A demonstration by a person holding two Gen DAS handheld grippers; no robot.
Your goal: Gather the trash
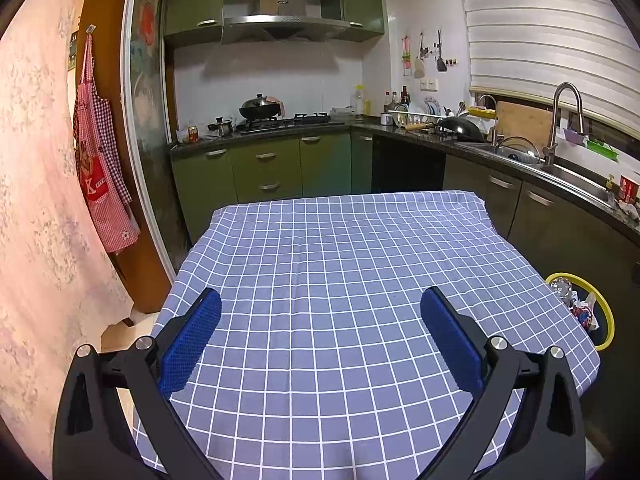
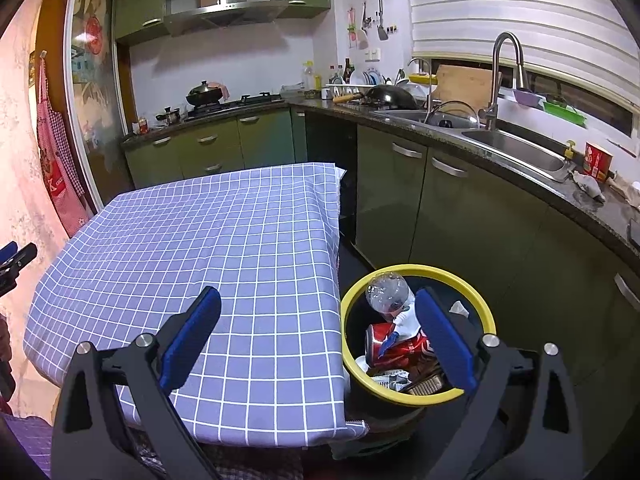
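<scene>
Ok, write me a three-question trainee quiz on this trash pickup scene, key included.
1. True or false: the left claw is clamped on a piece of trash.
2. Multiple choice: where does the yellow-rimmed trash bin stand? A) on the checked tablecloth B) on the floor beside the table's right edge C) in the sink
3. Fill in: inside the bin, beside the clear plastic bottle, lies a crushed red ______.

Key:
1. False. Both the left claw and the right claw are open and empty above the blue checked tablecloth, which shows no trash.
2. B
3. soda can
</scene>
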